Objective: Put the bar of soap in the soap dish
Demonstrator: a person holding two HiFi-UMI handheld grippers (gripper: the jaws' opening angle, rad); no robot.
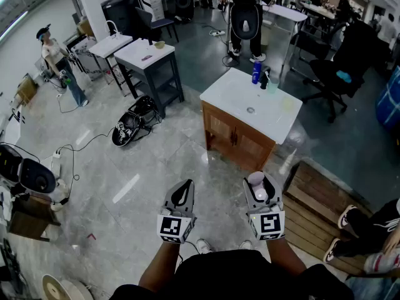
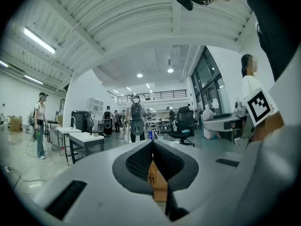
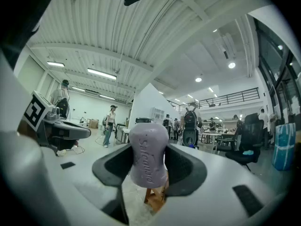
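Well ahead of both jaws stands a white-topped cabinet (image 1: 250, 108). Right gripper (image 3: 149, 149) clamps the bar of soap (image 3: 147, 161); left gripper (image 2: 152, 146) is closed, empty.

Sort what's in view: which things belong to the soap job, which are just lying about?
Job: lilac bar of soap, clamped in the right tool; likely the white-topped wooden sink cabinet.
Lying about: black backpack; blue bottle; black office chair; wooden pallet.

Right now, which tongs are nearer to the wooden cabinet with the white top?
Right. The right tongs, gripping the soap, are straight before the cabinet; the left tongs, shut and empty, are off to its left.
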